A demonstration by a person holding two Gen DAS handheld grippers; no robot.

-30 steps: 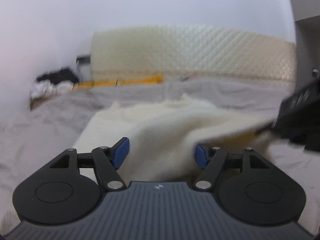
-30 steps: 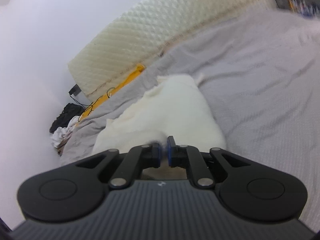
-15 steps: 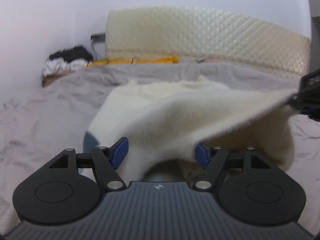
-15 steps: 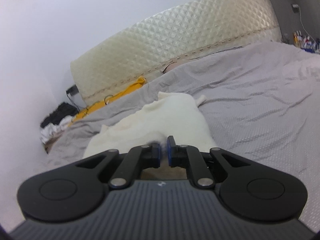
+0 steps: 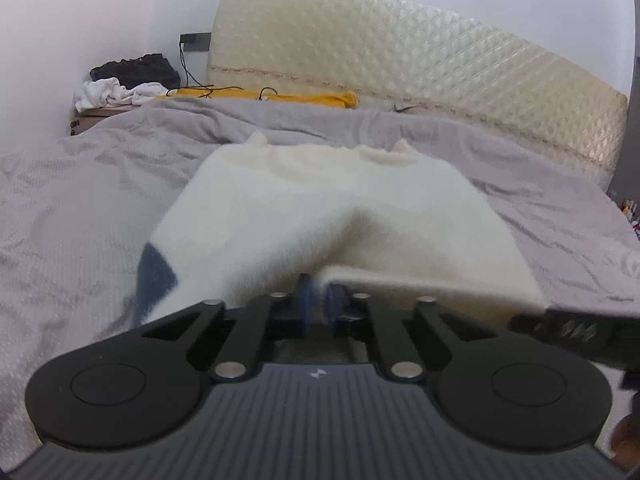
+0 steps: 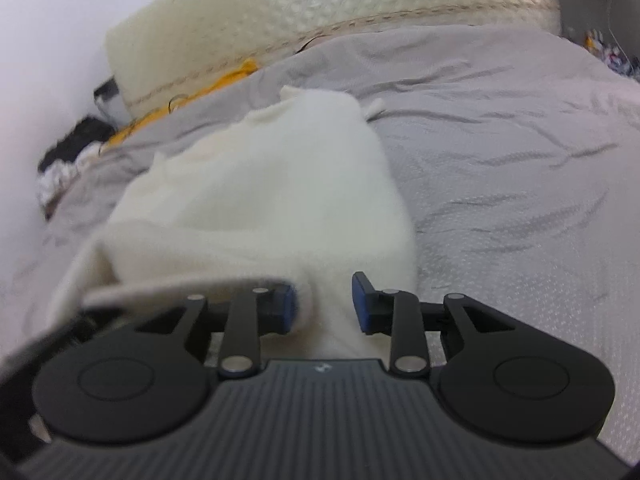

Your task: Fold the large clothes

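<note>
A cream-white fleecy garment (image 5: 320, 208) lies lengthwise on the grey bedcover (image 5: 80, 220), with a navy patch (image 5: 154, 276) at its near left corner. My left gripper (image 5: 319, 304) is shut on the garment's near edge, its blue pads almost together with cloth pinched between them. The right gripper's black body (image 5: 576, 332) shows just to its right. In the right wrist view the garment (image 6: 280, 184) runs down between the blue pads of my right gripper (image 6: 325, 308). Its jaws are opening, and the pads stand apart beside the cloth.
A quilted cream headboard (image 5: 400, 60) stands behind the bed. A yellow cloth with cables (image 5: 304, 98) lies along its foot. A pile of black and white clothes (image 5: 124, 80) sits at the far left corner. Grey bedcover (image 6: 500, 160) spreads wide to the right.
The left jaws have closed on the garment's near edge. The right jaws, shut before, have parted. The raised cloth has sunk onto the bed and both grippers have moved closer together.
</note>
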